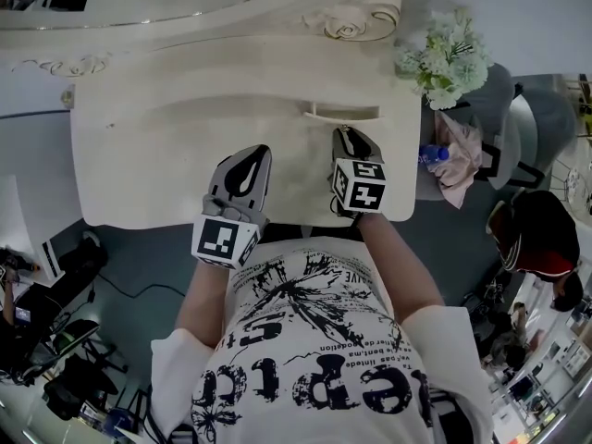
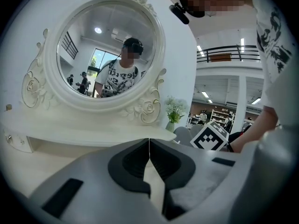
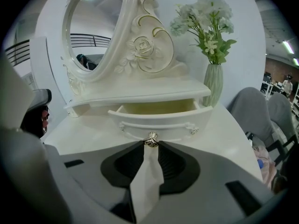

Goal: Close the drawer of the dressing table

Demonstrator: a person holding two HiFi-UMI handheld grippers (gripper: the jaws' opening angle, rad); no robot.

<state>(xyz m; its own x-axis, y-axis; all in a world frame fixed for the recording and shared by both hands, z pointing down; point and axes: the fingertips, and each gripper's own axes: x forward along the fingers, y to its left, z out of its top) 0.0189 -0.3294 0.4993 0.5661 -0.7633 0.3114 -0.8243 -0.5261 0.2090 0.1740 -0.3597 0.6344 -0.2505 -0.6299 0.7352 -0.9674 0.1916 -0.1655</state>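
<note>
The cream dressing table (image 1: 139,155) has a small drawer (image 3: 159,113) under its shelf, pulled out partway and empty inside. In the head view the drawer (image 1: 342,112) juts from the shelf at the right. A small metal knob (image 3: 150,140) sits at the middle of the drawer's front. My right gripper (image 3: 150,146) points down at it, its two tips closed on the knob. My left gripper (image 2: 149,141) hovers over the tabletop to the left of the right gripper (image 1: 344,132), jaws together with nothing between them. It shows in the head view as the left gripper (image 1: 259,151).
An oval mirror (image 2: 105,50) in a carved frame stands at the table's back. A ribbed vase of white flowers (image 3: 213,83) stands just right of the drawer. Grey chairs (image 1: 518,118) and people stand off the table's right side.
</note>
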